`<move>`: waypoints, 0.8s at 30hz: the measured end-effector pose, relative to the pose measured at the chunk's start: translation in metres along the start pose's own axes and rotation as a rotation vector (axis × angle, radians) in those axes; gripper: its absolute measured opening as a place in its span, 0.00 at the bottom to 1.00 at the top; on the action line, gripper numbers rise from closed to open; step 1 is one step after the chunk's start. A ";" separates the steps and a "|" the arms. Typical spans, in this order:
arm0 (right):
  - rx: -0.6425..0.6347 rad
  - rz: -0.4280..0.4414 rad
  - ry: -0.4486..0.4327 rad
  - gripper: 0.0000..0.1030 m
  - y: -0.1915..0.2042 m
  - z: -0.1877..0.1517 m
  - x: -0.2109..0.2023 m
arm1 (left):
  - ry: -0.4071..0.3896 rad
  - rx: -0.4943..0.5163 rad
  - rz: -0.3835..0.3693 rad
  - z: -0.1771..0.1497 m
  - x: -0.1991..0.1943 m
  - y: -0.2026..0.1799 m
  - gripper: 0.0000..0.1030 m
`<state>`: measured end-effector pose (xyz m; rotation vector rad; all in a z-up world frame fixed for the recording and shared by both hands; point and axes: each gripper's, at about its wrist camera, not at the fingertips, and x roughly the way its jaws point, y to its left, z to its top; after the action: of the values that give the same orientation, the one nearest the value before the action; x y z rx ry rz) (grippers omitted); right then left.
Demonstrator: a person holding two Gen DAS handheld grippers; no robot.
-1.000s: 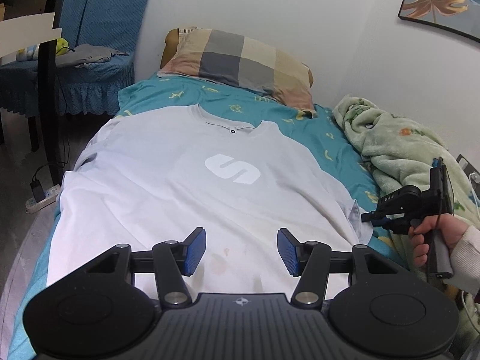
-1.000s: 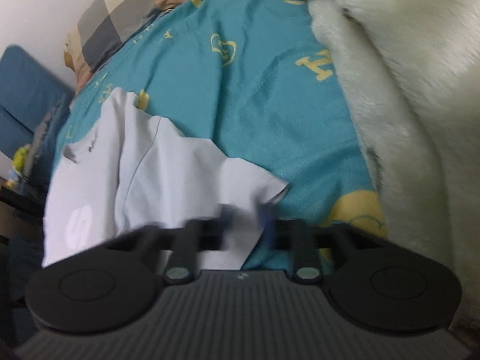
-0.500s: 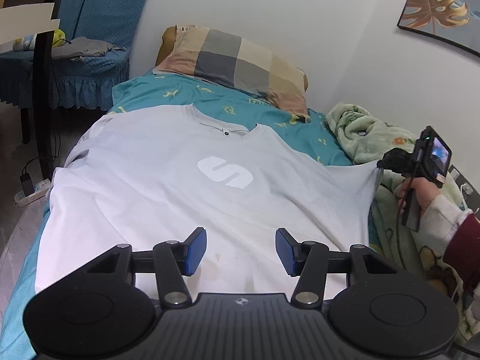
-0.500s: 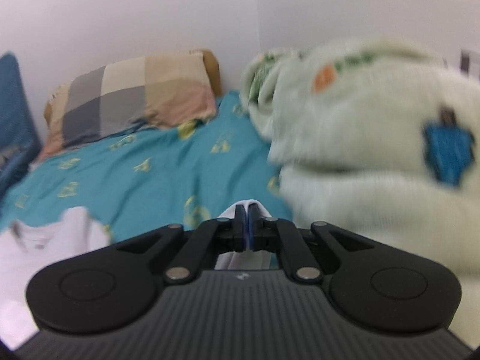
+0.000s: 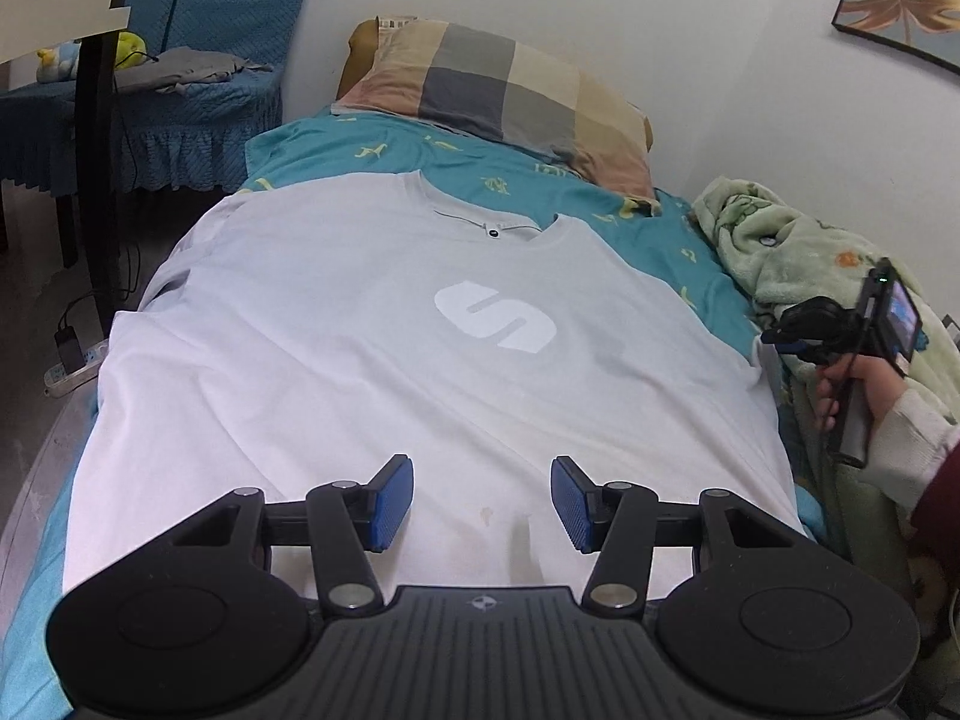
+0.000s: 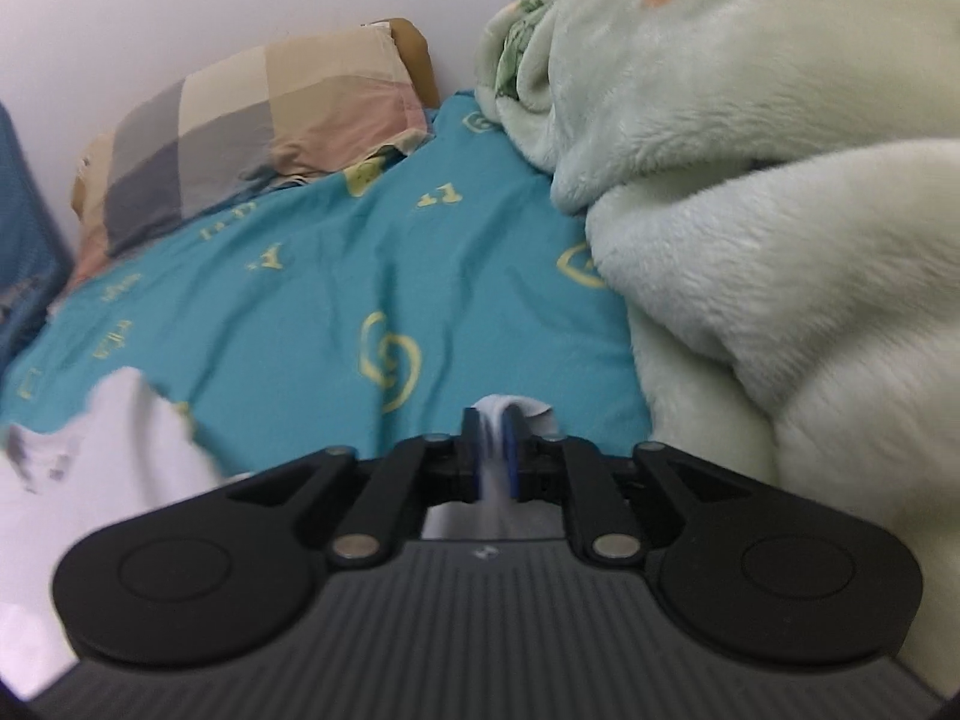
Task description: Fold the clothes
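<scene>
A white T-shirt (image 5: 372, 372) with a pale S-shaped logo lies spread face up on the teal bed sheet, collar toward the pillow. My left gripper (image 5: 483, 501) hovers open above the shirt's lower hem, nothing between its blue pads. At the bed's right edge, my right gripper (image 5: 771, 339) is held by a hand and pinches the right sleeve. In the right wrist view the right gripper (image 6: 493, 450) is shut on a bunch of white sleeve fabric (image 6: 510, 405); more of the shirt (image 6: 102, 450) shows at lower left.
A checked pillow (image 5: 510, 90) lies at the head of the bed. A pale green fleece blanket (image 6: 750, 210) is heaped along the right side by the wall. A blue-covered chair (image 5: 150, 102) and a dark post stand to the left; a power strip (image 5: 72, 363) lies on the floor.
The right gripper closed on the right sleeve and pulled it outward to the right, flattening the shirt. The left gripper stayed open over the hem.
</scene>
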<state>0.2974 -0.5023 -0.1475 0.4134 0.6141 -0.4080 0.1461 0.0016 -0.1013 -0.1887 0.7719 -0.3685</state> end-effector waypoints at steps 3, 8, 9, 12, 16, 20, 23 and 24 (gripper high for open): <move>0.043 0.060 0.018 0.54 -0.001 -0.003 -0.029 | -0.008 0.001 -0.006 0.000 -0.008 -0.002 0.51; 0.185 0.094 0.151 0.55 -0.006 -0.011 -0.066 | -0.011 0.074 -0.088 -0.010 -0.028 -0.026 0.51; 0.237 0.099 0.194 0.55 -0.009 -0.014 -0.070 | -0.009 0.101 -0.114 -0.013 -0.032 -0.033 0.51; 0.393 0.138 0.305 0.56 -0.020 -0.032 -0.073 | 0.007 0.184 -0.228 -0.024 -0.044 -0.057 0.51; 0.538 0.169 0.386 0.53 -0.031 -0.055 -0.067 | 0.052 0.301 -0.374 -0.047 -0.051 -0.089 0.45; 0.606 0.194 0.384 0.52 -0.036 -0.064 -0.052 | 0.115 0.412 -0.472 -0.072 -0.050 -0.113 0.38; 0.598 0.227 0.394 0.53 -0.036 -0.065 -0.037 | 0.162 0.495 -0.545 -0.091 -0.050 -0.131 0.37; 0.586 0.231 0.396 0.53 -0.035 -0.064 -0.033 | 0.177 0.523 -0.570 -0.098 -0.050 -0.137 0.37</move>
<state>0.2263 -0.4930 -0.1832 1.1330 0.8168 -0.2789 0.0092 -0.1085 -0.0968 0.1252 0.7619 -1.1226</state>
